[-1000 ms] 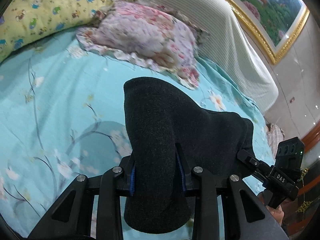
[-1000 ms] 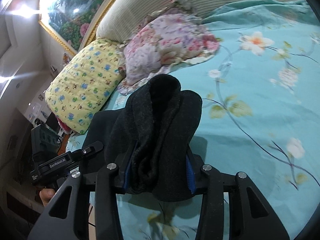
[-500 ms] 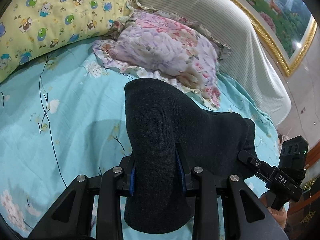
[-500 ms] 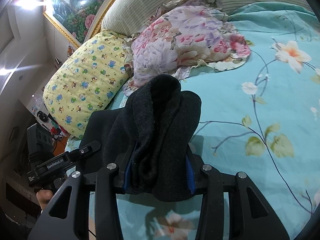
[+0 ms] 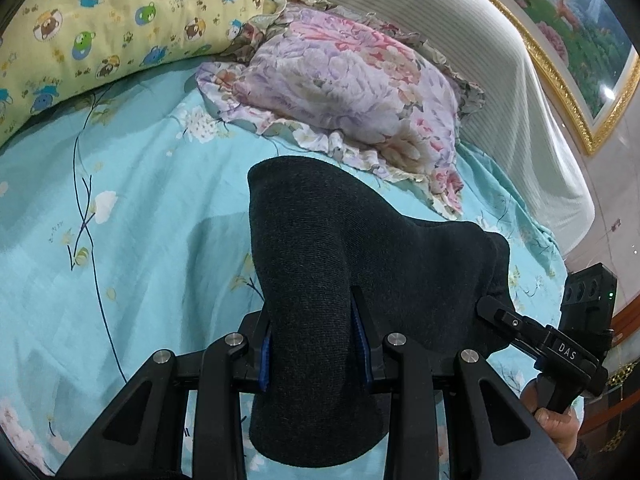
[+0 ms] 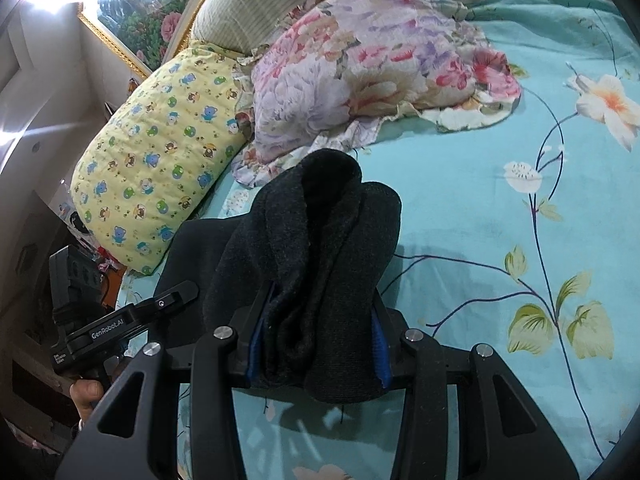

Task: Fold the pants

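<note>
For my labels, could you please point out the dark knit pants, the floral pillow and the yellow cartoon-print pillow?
dark knit pants (image 5: pixel 320 264), left wrist view, raised fold.
floral pillow (image 6: pixel 360 64), right wrist view, middle.
yellow cartoon-print pillow (image 6: pixel 160 160), right wrist view, middle.

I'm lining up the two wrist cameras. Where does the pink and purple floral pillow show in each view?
Left wrist: floral pillow upper centre, just beyond the dark pants.
Right wrist: floral pillow upper centre, beyond the pants.
Shared landmark: yellow cartoon pillow, left of the floral pillow in both views.
</note>
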Available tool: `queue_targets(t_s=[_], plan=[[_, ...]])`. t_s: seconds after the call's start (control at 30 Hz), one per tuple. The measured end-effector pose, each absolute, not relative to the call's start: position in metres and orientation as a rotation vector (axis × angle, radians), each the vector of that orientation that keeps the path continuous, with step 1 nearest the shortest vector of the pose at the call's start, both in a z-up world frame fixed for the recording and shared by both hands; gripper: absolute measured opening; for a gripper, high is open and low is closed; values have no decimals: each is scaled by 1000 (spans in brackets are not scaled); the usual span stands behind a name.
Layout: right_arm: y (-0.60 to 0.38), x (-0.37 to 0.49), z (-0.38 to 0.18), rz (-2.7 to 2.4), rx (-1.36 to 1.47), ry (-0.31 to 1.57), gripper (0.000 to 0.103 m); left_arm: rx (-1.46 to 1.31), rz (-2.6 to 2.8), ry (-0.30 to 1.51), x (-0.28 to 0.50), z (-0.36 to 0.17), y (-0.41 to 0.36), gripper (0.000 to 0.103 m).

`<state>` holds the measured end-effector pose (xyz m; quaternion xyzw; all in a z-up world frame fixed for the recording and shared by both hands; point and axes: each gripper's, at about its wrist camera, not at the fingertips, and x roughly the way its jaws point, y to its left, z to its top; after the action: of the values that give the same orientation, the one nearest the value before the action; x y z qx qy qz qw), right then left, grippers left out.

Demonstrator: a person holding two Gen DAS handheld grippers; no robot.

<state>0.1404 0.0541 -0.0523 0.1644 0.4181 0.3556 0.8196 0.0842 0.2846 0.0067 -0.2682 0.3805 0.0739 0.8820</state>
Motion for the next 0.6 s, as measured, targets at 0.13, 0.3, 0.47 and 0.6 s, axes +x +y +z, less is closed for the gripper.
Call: queue_targets(t_s=[0.13, 0.3, 0.47, 0.6], plan=[[53, 144, -61, 750, 348, 904, 48, -566, 153, 799, 85, 0, 287, 37], [52, 148, -68, 740, 343, 915, 55, -586, 154, 810, 84, -9, 291, 46], [49, 152, -75, 733, 336, 919, 67, -576, 164, 817, 83, -15, 292, 57], [47, 153, -80, 721, 343, 919, 77, -575, 177, 825, 83, -18, 295, 71]])
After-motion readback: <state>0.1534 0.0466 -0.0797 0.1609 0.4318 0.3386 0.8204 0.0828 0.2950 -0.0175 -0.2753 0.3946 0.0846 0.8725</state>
